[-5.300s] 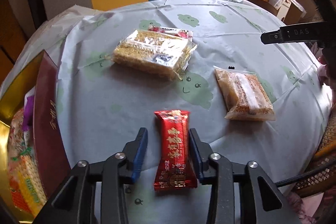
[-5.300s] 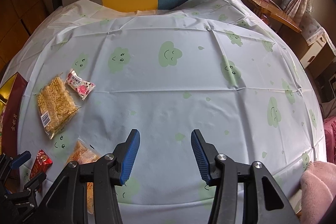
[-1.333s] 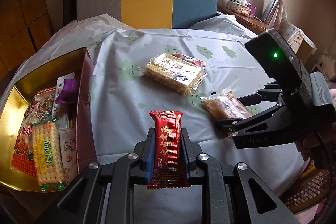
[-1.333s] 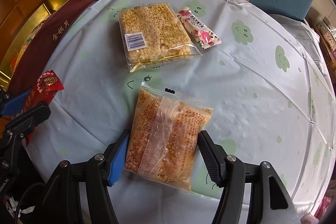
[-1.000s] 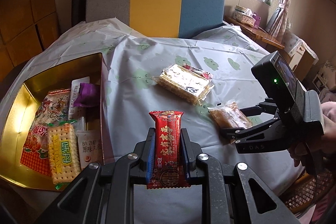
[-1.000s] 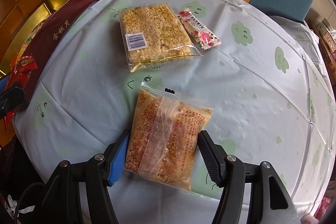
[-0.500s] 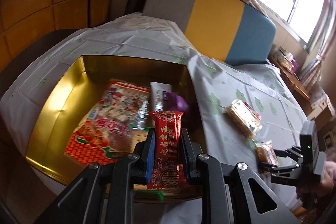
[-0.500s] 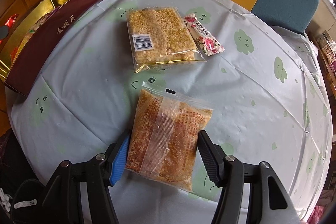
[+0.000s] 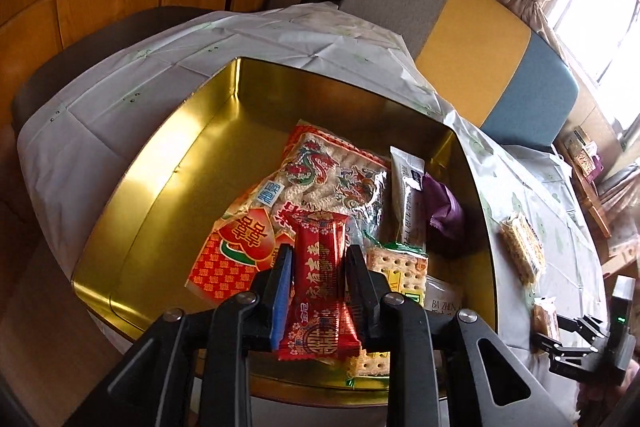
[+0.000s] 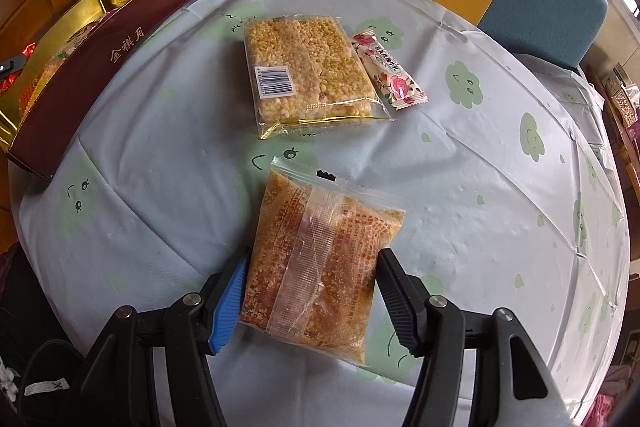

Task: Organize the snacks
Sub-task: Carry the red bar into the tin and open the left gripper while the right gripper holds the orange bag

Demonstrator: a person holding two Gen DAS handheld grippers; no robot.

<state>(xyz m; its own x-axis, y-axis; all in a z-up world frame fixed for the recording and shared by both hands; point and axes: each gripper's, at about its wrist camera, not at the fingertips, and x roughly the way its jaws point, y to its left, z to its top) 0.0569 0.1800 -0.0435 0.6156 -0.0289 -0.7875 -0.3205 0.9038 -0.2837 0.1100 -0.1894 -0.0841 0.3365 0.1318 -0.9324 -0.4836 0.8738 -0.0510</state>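
the left gripper (image 9: 320, 267) hangs over the gold tin (image 9: 168, 163), one red candy bar (image 9: 320, 283) upright between its jaws, which are opening; a thin gap shows on the bar's left side, so the pads no longer press it. under it the tin holds at least five packets: one big dragon-print rice cake bag (image 9: 340, 175), one red and orange packet (image 9: 236, 255), one cracker pack (image 9: 400, 267), one white stick sachet (image 9: 408, 199) and one purple wrapper (image 9: 444, 207).

on the cloud-print tablecloth (image 10: 480, 155) three snacks lie outside the tin: one yellow puffed-rice pack (image 10: 308, 71), one rose-print candy (image 10: 388, 71) touching its right edge, and one brown crumbly packet (image 10: 320, 259). the right gripper (image 10: 312, 291) straddles that brown packet, fingers apart, pads at its two long edges; whether they press it i cannot tell.
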